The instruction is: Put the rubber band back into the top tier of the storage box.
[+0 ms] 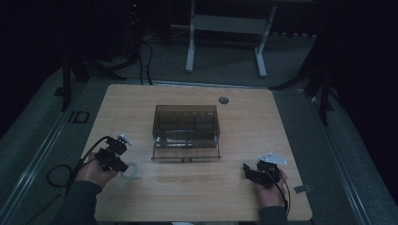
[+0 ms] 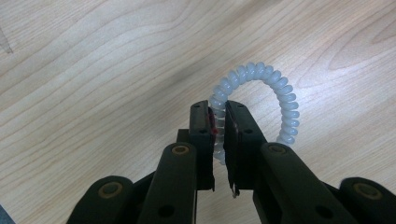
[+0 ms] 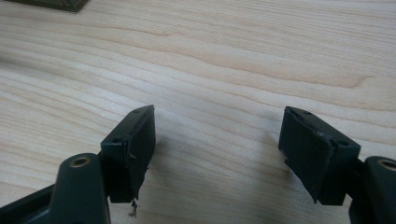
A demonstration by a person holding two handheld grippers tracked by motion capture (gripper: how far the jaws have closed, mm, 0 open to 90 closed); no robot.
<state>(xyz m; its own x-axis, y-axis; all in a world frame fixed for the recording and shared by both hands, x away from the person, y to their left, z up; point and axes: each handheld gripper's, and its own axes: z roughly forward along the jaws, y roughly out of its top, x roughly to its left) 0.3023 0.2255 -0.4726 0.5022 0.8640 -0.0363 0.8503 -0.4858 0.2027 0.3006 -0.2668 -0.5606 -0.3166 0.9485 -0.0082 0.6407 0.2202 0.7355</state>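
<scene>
A: What does the left gripper (image 2: pixel 218 128) hold?

B: Its black fingers (image 2: pixel 201 135) pinch one side of a translucent white spiral coil ring (image 2: pixel 280 93). The rest of the ring lies on the light wooden surface (image 2: pixel 93 70), and in the high view it (image 1: pixel 132 169) is just beside the left hand (image 1: pixel 96 171), near the front left part of the surface (image 1: pixel 197 197).

A: And the right gripper (image 3: pixel 217 154)?

B: Its fingers (image 3: pixel 133 142) are spread wide, with only bare wood between them. In the high view it (image 1: pixel 256 171) rests at the front right, well apart from the ring.

A: What stands in the middle?

B: A smoky transparent plastic box with a drawer (image 1: pixel 186 132); the drawer is pulled out toward the person. A small round grey grommet (image 1: pixel 224 100) is behind it
</scene>
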